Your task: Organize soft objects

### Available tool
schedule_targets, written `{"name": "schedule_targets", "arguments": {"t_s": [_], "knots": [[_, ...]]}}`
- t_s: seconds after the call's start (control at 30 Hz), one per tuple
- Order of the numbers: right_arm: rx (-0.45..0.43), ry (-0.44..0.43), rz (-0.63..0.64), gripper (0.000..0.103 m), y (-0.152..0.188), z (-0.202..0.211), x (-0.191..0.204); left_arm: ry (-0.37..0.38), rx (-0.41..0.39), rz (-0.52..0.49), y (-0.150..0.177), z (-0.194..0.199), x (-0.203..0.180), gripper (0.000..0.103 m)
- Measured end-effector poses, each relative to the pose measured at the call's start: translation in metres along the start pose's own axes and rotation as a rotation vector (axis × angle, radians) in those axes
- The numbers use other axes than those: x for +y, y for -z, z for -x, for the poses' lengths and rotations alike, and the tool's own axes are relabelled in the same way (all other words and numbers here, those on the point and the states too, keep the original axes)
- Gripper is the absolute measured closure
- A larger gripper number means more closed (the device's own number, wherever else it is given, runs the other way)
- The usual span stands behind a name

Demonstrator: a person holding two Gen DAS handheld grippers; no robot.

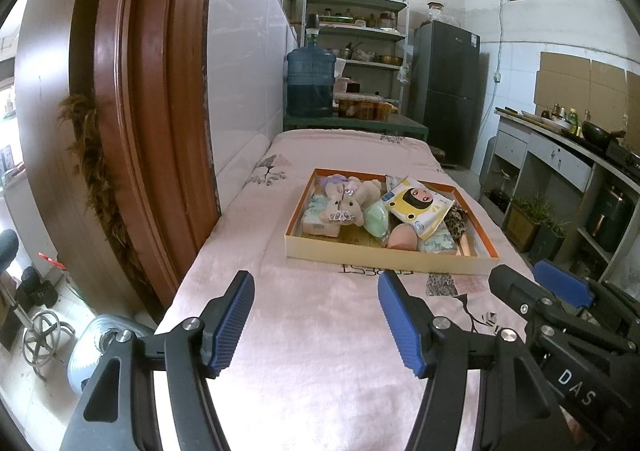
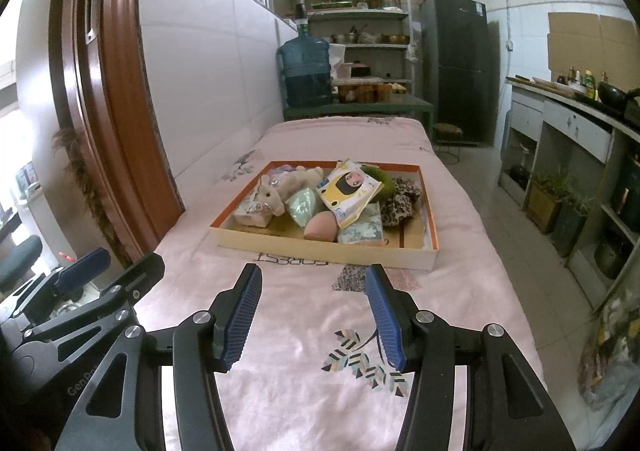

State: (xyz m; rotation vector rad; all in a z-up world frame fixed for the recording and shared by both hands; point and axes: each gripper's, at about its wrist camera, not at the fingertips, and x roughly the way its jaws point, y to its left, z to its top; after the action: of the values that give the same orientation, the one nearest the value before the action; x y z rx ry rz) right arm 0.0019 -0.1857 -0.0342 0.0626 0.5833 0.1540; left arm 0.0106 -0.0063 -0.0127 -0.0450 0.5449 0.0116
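An orange-rimmed shallow box sits on the pink blanket. It holds a beige plush toy, a yellow wet-wipes pack, a green pouch, a pink sponge, tissue packs and a leopard cloth. My left gripper is open and empty, short of the box. My right gripper is open and empty, near the box's front edge; it also shows in the left wrist view.
The pink blanket covers a narrow table beside a tiled wall and brown door frame. A blue water jug, shelves and a dark fridge stand behind. A counter runs along the right.
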Motion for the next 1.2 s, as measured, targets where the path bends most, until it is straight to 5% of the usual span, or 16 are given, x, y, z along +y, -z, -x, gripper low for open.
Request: {"name": "schedule_targets", "arguments": {"t_s": [1.2], "knots": [[0.009, 0.001, -0.002, 0.047, 0.0018, -0.0025, -0.0021, 0.002, 0.007, 0.003, 0.0055, -0.0019, -0.0006, 0.039]]}}
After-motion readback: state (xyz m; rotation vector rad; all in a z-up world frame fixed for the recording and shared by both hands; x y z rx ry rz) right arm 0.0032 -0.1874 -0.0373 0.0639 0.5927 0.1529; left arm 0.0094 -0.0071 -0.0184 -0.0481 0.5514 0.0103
